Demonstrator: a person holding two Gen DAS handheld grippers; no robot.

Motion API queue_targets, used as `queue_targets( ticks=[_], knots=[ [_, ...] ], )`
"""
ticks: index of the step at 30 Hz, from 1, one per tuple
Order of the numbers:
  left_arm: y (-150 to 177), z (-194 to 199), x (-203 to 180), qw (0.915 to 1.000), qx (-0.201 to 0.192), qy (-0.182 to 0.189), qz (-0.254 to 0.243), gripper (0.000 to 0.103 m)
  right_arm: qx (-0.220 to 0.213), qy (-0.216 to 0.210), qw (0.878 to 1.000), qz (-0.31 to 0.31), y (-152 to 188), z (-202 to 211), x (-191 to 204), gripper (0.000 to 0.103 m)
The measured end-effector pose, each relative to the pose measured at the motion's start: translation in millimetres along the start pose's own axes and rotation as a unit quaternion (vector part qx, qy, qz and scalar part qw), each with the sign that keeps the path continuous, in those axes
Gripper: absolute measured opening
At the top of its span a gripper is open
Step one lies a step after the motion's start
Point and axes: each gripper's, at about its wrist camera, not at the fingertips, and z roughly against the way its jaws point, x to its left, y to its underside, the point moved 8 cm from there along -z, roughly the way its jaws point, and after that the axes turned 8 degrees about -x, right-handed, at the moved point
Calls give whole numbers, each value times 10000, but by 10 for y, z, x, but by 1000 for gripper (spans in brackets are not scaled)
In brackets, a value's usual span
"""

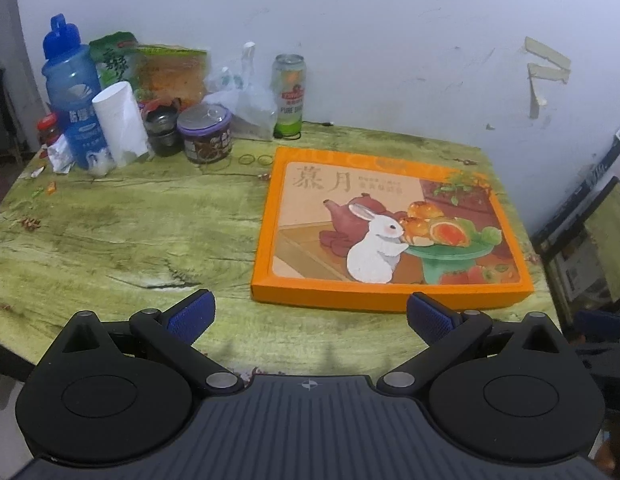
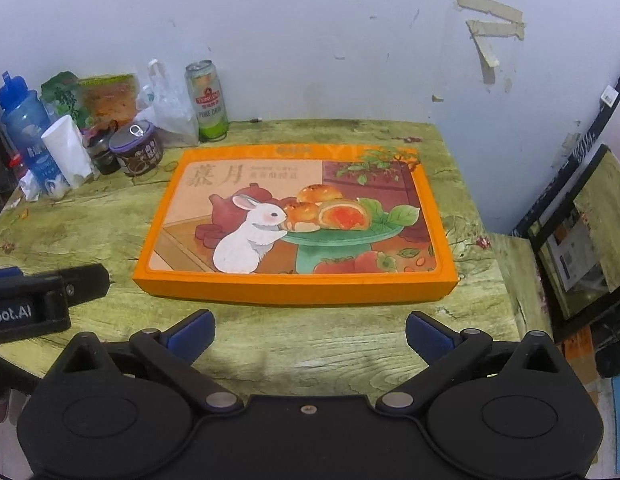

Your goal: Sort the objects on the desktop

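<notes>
Both tongs hang over the near edge of the worktop (image 1: 109, 232), spread wide and holding nothing — the left tongs (image 1: 310, 314) and the right tongs (image 2: 310, 334). The orange box (image 2: 295, 224) lies flat toward the right edge, lid on. Bottles, a beer can (image 1: 289, 94) and bags crowd the far left corner. Whether that cluster is sorted or awaiting sorting — I cannot tell.

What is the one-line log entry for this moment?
left hand-held gripper: open, empty | right hand-held gripper: open, empty | orange box: flat on table, untouched
</notes>
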Motion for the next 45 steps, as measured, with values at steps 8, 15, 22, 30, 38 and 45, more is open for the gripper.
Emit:
queue_targets(
  ticks=[8, 15, 22, 30, 38, 45],
  knots=[
    [15, 51, -16, 10000, 3, -77, 16, 103, -103, -49, 9999, 63, -12, 28, 24, 102],
    [10, 62, -35, 9999, 0, -115, -20, 103, -106, -75, 9999, 74, -13, 29, 25, 102],
    [17, 32, 1, 9998, 41, -174, -13, 103, -77, -92, 9999, 72, -14, 2, 43, 102],
    [12, -6, 59, 9997, 58, -248, -36, 103, -41, -99, 9999, 102, -17, -35, 85, 102],
    [-5, -29, 71, 9998, 68, -200, -34, 103, -38, -68, 9999, 80, -28, -51, 91, 102],
    [-4, -41, 58, 9998, 72, -152, -41, 103, -29, -22, 10000, 83, -33, -54, 81, 102]
  ],
)
